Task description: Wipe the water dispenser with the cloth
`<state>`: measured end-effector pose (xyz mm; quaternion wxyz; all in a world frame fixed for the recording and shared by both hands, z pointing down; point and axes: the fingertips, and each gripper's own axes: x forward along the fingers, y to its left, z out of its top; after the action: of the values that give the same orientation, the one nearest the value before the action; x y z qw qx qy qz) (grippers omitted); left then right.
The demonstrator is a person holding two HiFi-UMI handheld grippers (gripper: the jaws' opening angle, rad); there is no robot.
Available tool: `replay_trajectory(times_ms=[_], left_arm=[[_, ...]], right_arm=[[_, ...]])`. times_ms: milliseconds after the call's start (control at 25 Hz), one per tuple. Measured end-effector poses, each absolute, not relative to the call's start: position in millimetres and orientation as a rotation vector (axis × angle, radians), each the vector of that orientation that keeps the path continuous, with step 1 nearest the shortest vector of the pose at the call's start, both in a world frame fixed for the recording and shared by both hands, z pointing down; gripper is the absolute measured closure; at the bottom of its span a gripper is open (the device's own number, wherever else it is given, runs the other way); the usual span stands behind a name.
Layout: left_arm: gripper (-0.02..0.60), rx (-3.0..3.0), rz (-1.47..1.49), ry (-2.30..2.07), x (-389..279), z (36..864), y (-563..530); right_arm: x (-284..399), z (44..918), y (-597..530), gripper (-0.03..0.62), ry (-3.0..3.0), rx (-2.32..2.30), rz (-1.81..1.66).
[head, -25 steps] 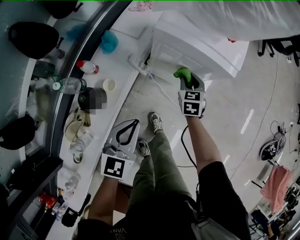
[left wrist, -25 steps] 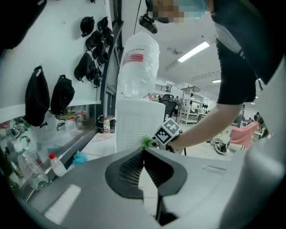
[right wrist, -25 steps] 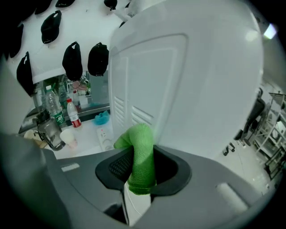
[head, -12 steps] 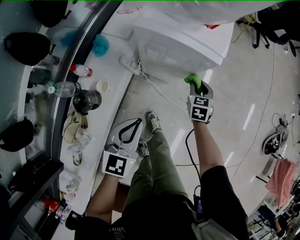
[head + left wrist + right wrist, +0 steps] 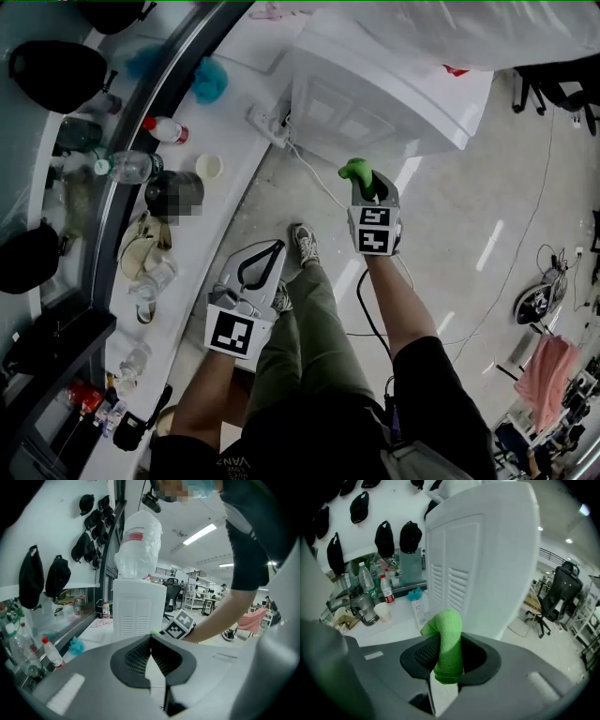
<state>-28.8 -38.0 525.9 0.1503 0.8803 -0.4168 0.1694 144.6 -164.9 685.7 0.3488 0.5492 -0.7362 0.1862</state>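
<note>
The white water dispenser [image 5: 375, 94] stands on the floor ahead, with a plastic-wrapped bottle [image 5: 138, 545] on top; its louvred side panel [image 5: 454, 588] fills the right gripper view. My right gripper [image 5: 364, 183] is shut on a green cloth [image 5: 357, 174], whose folded end [image 5: 447, 641] sticks up between the jaws, a short way in front of the dispenser and apart from it. My left gripper [image 5: 251, 272] is held low near my legs, its jaws closed together with nothing between them [image 5: 151, 660].
A white ledge [image 5: 202, 216] along the window at the left holds bottles [image 5: 131, 167], a cup [image 5: 210, 167], a kettle [image 5: 173, 195] and a teal cloth [image 5: 208, 80]. A power strip [image 5: 267, 127] and cable lie by the dispenser's base. Black caps [image 5: 384, 538] hang on the wall.
My right gripper with the green cloth has shifted left and slightly down, back toward the dispenser's front corner. The left gripper has barely moved.
</note>
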Motion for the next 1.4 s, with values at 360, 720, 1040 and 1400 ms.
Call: replay_trajectory(times_ms=[360,720,1040,1400], left_arm=[[0.580,2.397,0.469,-1.373,-86,552,-57],[0.580,2.365,0.420,-1.500,-126,561,-80],[0.580,2.396,0.450,-1.456,-126,566,-79],[0.580,2.505,0.478,-1.311,-88,554,-65]], right_arm=[[19,725,-228,0.479,-2.044,1.209,0.396],[-18,746,-287,0.479,-2.018,1.206,0.274],[-1,750,-287,0.479,-1.956,1.291,0.348],[99,735,-237,0.479,-1.821,1.435,0.422]])
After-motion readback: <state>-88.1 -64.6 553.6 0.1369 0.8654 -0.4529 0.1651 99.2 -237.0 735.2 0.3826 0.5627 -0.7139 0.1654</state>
